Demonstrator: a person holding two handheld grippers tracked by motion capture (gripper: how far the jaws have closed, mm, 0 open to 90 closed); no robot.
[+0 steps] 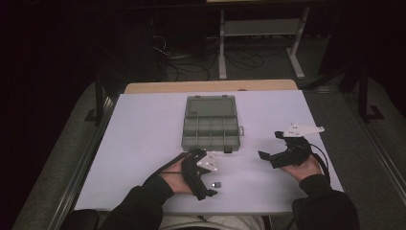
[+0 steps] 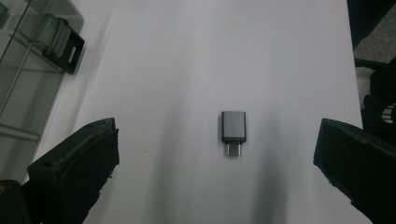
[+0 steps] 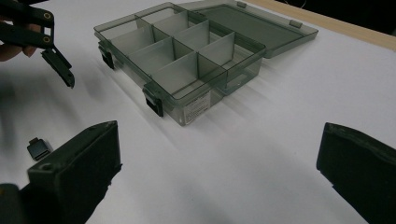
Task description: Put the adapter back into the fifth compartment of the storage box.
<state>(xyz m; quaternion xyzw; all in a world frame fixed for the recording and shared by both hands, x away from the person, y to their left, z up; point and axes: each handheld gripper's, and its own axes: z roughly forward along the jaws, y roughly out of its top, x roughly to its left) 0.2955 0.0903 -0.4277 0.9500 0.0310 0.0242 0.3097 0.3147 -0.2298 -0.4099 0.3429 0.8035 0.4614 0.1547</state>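
USB adapter (image 2: 233, 132) flat on table (image 2: 187, 56), untouched, between spread left gripper (image 2: 217, 154) fingers; right gripper (image 3: 219, 158) fingers spread, empty.

One small grey adapter (image 2: 233, 126) lies on the white sheet (image 1: 143, 134) that covers the one table (image 1: 210, 86). One smoky plastic organiser box (image 1: 210, 127) stands open, its single lid (image 3: 252, 21) folded back. Inside, the right gripper view shows eight compartments in two rows of four. Two dark latches (image 3: 154, 100) sit on the box's front edge. Two hand-held grippers work the scene: the left gripper (image 1: 203, 175) and the right gripper (image 1: 270, 146), each with two black jaws, each held by one hand.
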